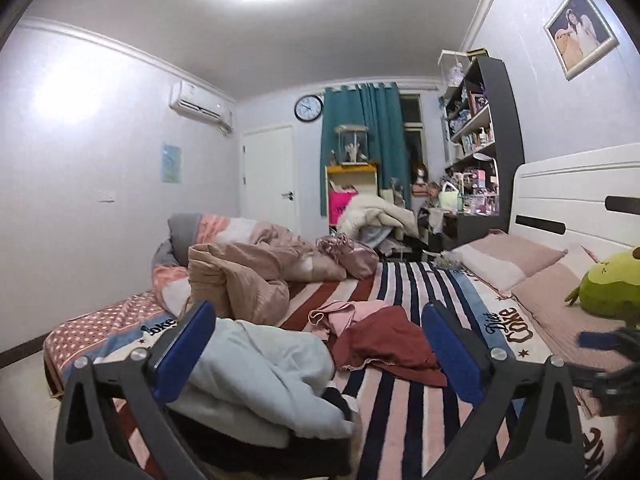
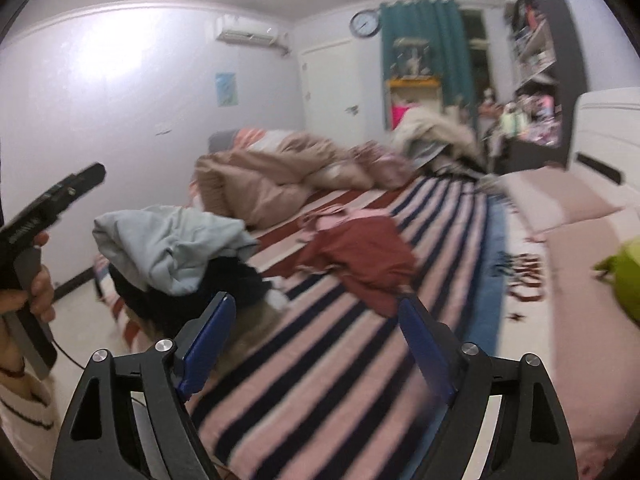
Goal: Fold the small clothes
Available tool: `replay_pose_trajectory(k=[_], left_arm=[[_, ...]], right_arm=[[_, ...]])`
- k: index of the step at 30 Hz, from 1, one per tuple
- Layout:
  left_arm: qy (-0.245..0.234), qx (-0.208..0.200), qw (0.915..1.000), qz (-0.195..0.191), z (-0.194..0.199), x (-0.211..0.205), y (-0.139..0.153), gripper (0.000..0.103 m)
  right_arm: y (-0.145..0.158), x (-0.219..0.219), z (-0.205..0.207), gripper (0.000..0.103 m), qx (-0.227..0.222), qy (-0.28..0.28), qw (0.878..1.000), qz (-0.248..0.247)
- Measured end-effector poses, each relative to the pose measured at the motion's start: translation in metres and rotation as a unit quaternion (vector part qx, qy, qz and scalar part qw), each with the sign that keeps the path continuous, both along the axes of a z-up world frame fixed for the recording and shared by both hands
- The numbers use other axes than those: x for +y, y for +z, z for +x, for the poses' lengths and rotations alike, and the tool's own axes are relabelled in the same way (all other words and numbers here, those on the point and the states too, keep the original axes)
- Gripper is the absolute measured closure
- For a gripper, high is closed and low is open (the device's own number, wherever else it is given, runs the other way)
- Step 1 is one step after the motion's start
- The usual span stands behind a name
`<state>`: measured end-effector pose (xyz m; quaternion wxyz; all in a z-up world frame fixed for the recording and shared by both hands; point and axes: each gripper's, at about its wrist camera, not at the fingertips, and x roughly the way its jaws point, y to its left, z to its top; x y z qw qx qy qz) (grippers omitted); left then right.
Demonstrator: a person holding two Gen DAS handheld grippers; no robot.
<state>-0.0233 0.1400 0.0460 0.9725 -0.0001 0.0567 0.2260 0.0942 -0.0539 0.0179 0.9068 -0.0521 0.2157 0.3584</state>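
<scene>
Both tools over the bed

I am holding my left tool [image 1: 320, 344] and right tool [image 2: 316, 330] spread wide, pinching nothing; the red clothes [image 2: 360, 256] are lying on the striped bed [image 2: 320, 360], right of the pale blue pile [image 2: 172, 244].

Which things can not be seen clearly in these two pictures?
- Dark clothes: right wrist view, mostly under the light blue garment; what kind, cannot tell.
- Green plush toy: right wrist view, cut by the edge and blurred.
- Shelf items: left wrist view, too small.
- Right gripper: left wrist view, blurred, cut by the edge.
</scene>
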Motion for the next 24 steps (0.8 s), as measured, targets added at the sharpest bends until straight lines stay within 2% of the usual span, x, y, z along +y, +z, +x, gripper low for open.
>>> replay_pose_trajectory(k=[2, 5, 6, 13, 24], left_arm=[[-0.014, -0.003, 0.9999, -0.005, -0.001, -0.017, -0.01, 0.001], [-0.031, -0.008, 0.9992, -0.023, 0.0, -0.034, -0.026, 0.001], [-0.036, -0.006, 0.999, -0.028, 0.002, -0.039, -0.03, 0.001], [-0.06, 0.02, 0.9975, -0.03, 0.017, -0.069, -0.052, 0.001], [-0.063, 0.02, 0.9977, -0.016, 0.021, -0.084, -0.05, 0.001]], right_arm=[[-0.001, -0.022, -0.016, 0.007, -0.03, -0.03, 0.999, 0.0], [-0.008, -0.045, -0.035, 0.006, -0.065, -0.068, 0.996, -0.006], [-0.01, -0.051, -0.039, 0.0, -0.07, -0.075, 0.995, -0.005], [-0.017, -0.078, -0.058, 0.0, -0.098, -0.106, 0.989, -0.011], [-0.013, -0.091, -0.065, 0.0, -0.115, -0.123, 0.986, -0.007]])
